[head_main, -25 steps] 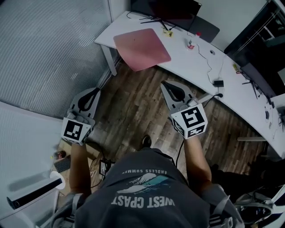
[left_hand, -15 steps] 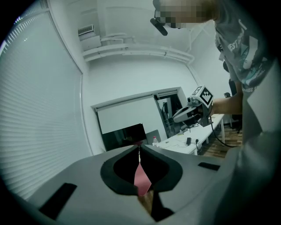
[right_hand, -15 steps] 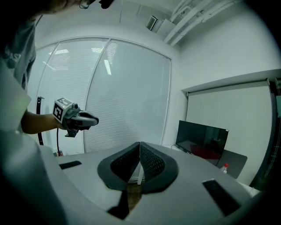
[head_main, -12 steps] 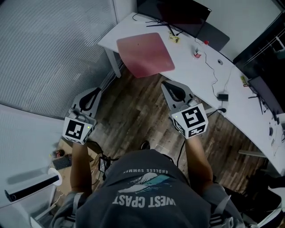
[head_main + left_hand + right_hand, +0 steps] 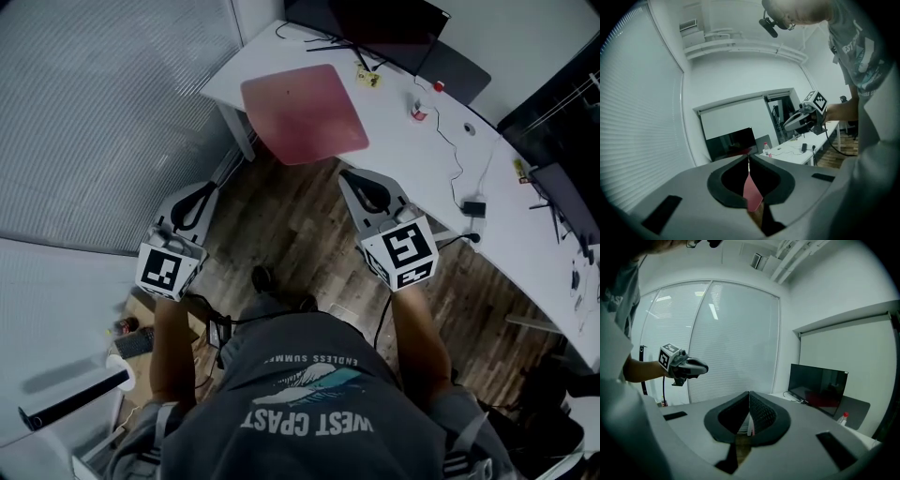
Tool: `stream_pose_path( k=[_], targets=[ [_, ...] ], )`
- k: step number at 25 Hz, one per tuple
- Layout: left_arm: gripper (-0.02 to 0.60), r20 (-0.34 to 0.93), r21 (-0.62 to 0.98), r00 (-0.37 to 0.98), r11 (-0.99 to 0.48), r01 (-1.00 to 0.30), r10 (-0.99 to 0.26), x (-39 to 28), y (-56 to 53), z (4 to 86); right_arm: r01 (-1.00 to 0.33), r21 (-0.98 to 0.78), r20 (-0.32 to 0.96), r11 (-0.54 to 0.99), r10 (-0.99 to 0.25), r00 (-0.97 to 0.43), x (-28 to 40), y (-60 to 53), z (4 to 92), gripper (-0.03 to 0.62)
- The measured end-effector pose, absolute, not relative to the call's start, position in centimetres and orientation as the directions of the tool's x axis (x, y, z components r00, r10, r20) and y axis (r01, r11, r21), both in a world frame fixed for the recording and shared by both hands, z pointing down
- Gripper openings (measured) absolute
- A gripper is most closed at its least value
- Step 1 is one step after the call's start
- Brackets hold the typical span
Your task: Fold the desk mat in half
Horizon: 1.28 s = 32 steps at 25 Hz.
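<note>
Pink desk mat (image 5: 302, 111) is lying flat and unfolded on the near left end of the white desk (image 5: 412, 150), with its near edge right at the desk's edge and maybe hanging over a bit, hard to tell from above. Behind it there's a dark monitor (image 5: 375, 23), and just off its far right corner a small yellow thing (image 5: 368, 79). Further along the desk you've got a little bottle with a red cap (image 5: 419, 111), a thin cable (image 5: 457, 164) snaking around and a black adapter (image 5: 473, 208). Both grippers are held out over the wooden floor (image 5: 281, 225), short of the desk and not touching the mat at all. Left gripper (image 5: 200, 190) has its jaws clenched together with nothing in them, and it sits off to the left of the mat, near the blinds (image 5: 112, 103). Right gripper (image 5: 361, 176) is the same deal, jaws pressed tight and empty, tips just below the mat's near right corner in the head view. Person in a grey T-shirt (image 5: 309, 412) is holding one in each hand, arms spread well apart
</note>
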<state>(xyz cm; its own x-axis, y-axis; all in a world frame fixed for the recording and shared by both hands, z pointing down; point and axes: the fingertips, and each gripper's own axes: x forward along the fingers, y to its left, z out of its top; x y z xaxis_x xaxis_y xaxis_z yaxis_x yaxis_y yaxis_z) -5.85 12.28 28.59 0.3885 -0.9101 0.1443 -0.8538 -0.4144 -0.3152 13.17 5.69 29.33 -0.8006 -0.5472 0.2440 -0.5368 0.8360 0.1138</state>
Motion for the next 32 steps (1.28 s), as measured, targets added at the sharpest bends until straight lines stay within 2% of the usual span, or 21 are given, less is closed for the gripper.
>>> stream_pose_path(
  k=[16, 32],
  targets=[
    [0.025, 0.13, -0.301, 0.611, -0.618, -0.726, -0.781, -6.2, -2.7, 29.3, -0.676, 0.118, 0.305, 0.727, -0.674, -0.673, 11.3, -2.1, 31.0, 0.026],
    [0.025, 0.177, -0.303, 0.698, -0.713, -0.632, -0.694, -11.3, -13.0, 30.4, -0.746, 0.12, 0.332, 0.655, -0.735, -0.591, 6.0, -10.5, 31.8, 0.026]
  ],
)
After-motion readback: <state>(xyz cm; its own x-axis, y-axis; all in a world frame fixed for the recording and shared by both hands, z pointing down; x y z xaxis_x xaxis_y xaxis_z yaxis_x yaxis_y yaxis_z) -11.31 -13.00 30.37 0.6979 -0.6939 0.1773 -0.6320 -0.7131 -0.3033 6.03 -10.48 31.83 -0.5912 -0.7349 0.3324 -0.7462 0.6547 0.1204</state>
